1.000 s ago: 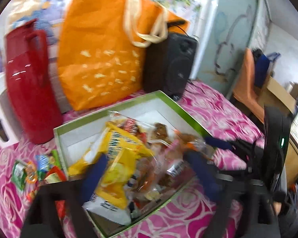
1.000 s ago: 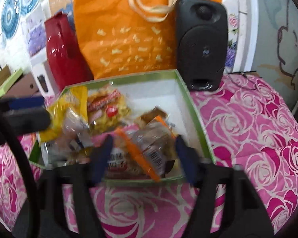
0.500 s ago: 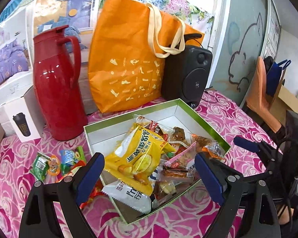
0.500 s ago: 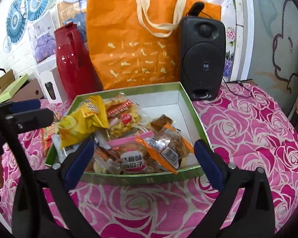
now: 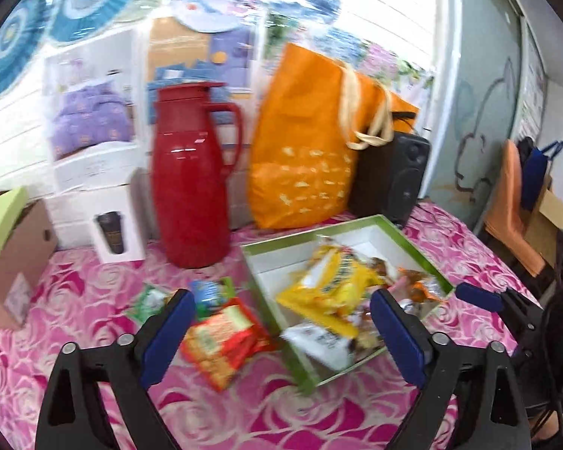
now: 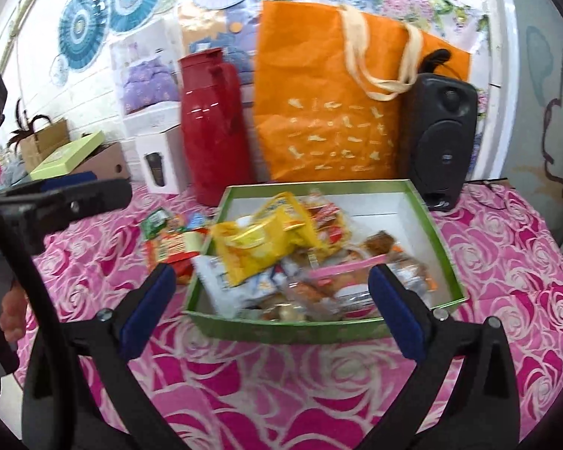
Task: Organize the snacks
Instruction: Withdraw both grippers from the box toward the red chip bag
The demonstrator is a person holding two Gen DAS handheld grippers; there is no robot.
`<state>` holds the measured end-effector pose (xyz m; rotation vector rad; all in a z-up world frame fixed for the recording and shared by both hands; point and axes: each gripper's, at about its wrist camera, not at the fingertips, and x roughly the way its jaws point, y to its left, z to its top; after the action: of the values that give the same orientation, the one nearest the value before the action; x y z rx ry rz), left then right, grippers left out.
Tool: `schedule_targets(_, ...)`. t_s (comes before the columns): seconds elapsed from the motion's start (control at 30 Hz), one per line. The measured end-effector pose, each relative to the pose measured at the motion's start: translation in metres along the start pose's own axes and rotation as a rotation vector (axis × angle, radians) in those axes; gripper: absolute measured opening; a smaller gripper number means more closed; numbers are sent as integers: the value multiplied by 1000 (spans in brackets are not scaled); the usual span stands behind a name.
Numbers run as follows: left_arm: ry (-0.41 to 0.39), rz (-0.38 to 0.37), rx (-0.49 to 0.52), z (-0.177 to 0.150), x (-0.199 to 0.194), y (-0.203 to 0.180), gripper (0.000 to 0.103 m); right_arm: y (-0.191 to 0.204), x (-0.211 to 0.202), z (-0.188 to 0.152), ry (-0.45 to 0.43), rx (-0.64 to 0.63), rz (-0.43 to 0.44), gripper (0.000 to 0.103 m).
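Note:
A green-rimmed white box (image 5: pixel 311 235) (image 6: pixel 300 332) on the pink rose cloth holds several snack packs, with a yellow bag (image 5: pixel 334 285) (image 6: pixel 259 240) on top. Left of the box lie a red packet (image 5: pixel 221 341) (image 6: pixel 169 245) and small green packets (image 5: pixel 150 300) (image 6: pixel 155 221). My left gripper (image 5: pixel 281 296) hovers short of the box's left corner, its jaws opening wide and gripping nothing. My right gripper (image 6: pixel 272 268) is open and empty in front of the box's near wall. One finger (image 5: pixel 476 296) of the right gripper shows in the left view.
Behind the box stand a red thermos jug (image 5: pixel 191 187), an orange tote bag (image 5: pixel 304 157) and a black speaker (image 5: pixel 394 176). A white carton (image 5: pixel 109 221) and a cardboard box (image 5: pixel 15 262) sit at the left. A hand (image 6: pixel 11 318) shows at the left edge.
Both grippers have drawn back and up from the snacks in the box with wider jaws. The left view has swung left, bringing the loose packets beside the box between its fingers.

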<state>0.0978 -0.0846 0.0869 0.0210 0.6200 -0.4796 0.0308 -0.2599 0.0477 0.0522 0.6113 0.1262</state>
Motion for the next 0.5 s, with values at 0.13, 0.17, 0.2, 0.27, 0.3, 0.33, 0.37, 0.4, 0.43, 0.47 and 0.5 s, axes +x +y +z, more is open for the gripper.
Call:
schedule_targets(0.13,-13,101,-67,-14,-15,49,103,37,16,-5,48,-30,75,102)
schedule_targets(0.17,-10,113,-81,-17,-17,58,103,46,21,-6,62,-36,94,102)
schedule_targets(0.2,1,125,-104,-22,-19,70,103,53,24,-7,72,-39,108,102)
schedule_targets(0.27,16,138,-142,-31,-21,89,103,73,34,-9,96,-60,152,102)
schedule_targets(0.3,25,145,-163,-36,-21,99,103,82,39,-10,107,-74,162,102)
schedule_targets(0.33,33,148,-175,-40,-21,107,103,93,45,-10,122,-94,170,102)
schedule_targets(0.37,39,150,-183,-45,-22,113,103,101,50,-11,132,-107,177,102)
schedule_targets(0.4,43,155,-190,-49,-23,120,103,105,54,-11,137,-113,180,102)
schedule_targets(0.43,47,161,-196,-53,-23,124,103,111,60,-11,147,-120,182,102)
schedule_targets(0.47,52,164,-204,-56,-23,130,103,118,68,-10,161,-124,182,102)
schedule_targets(0.5,56,162,-215,-59,-23,136,103,121,73,-10,167,-124,181,102)
